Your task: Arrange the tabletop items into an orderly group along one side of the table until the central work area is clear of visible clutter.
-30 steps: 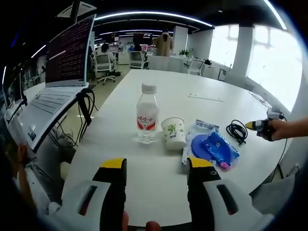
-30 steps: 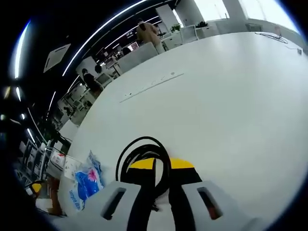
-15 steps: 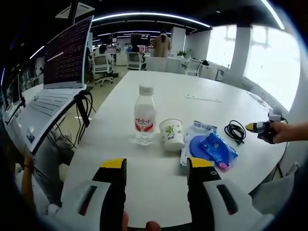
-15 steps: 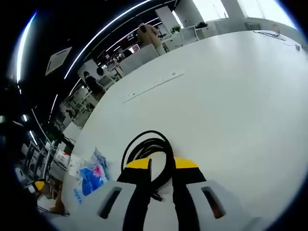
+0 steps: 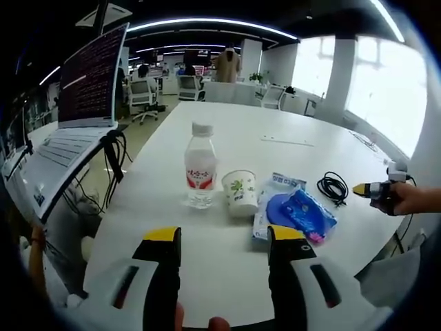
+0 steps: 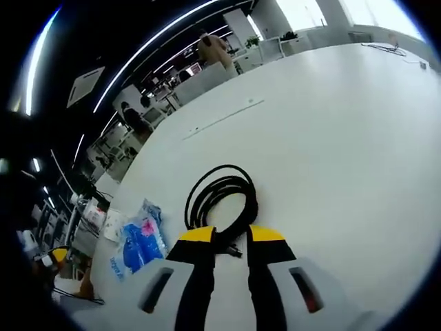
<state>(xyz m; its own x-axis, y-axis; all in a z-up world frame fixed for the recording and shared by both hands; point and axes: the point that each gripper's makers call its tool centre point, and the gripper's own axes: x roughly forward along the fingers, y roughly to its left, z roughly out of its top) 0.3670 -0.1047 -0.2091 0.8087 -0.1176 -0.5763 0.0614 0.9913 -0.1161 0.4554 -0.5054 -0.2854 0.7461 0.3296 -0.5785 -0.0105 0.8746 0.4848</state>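
Here the right hand-held gripper (image 6: 224, 234), jaws spread, straddles the cable (image 6: 222, 198) lying on the bench (image 6: 331, 138); closing on one strand risks the coil unspooling when lifted.

The right gripper (image 6: 231, 234) has drawn back from the coiled black cable (image 6: 220, 200), which now lies free on the table (image 6: 331, 138) beyond its parted jaws.

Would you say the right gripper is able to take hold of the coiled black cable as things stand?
Probably yes: the right gripper sits open right at the near end of the black cable, with only bare table around it and nothing between.
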